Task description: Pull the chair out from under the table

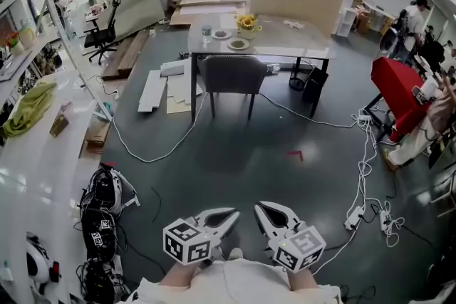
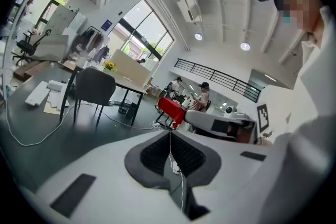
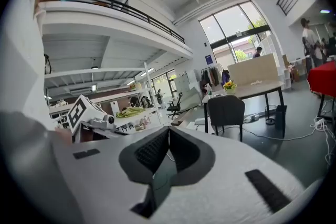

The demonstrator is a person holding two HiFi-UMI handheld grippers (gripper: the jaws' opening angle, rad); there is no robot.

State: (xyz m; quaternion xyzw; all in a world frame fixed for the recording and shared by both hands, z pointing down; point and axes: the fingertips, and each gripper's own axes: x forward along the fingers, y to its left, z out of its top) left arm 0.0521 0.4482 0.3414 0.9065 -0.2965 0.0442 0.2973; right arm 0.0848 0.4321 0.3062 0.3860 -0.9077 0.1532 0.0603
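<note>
A dark grey chair (image 1: 232, 75) stands pushed under the front edge of a grey table (image 1: 299, 35), far across the floor from me. The chair also shows small in the left gripper view (image 2: 93, 86) and the right gripper view (image 3: 226, 111). My left gripper (image 1: 232, 215) and right gripper (image 1: 261, 210) hang side by side close to my body at the bottom of the head view. Both are shut with nothing between the jaws, and several steps of floor lie between them and the chair.
White cables (image 1: 167, 146) trail across the dark floor from the table. Power strips (image 1: 354, 217) lie at right, bags (image 1: 100, 206) at left. A red-draped stand (image 1: 396, 90) and people are at right. Plates and yellow flowers (image 1: 246, 23) sit on the table. Boards (image 1: 152, 90) lie left of the chair.
</note>
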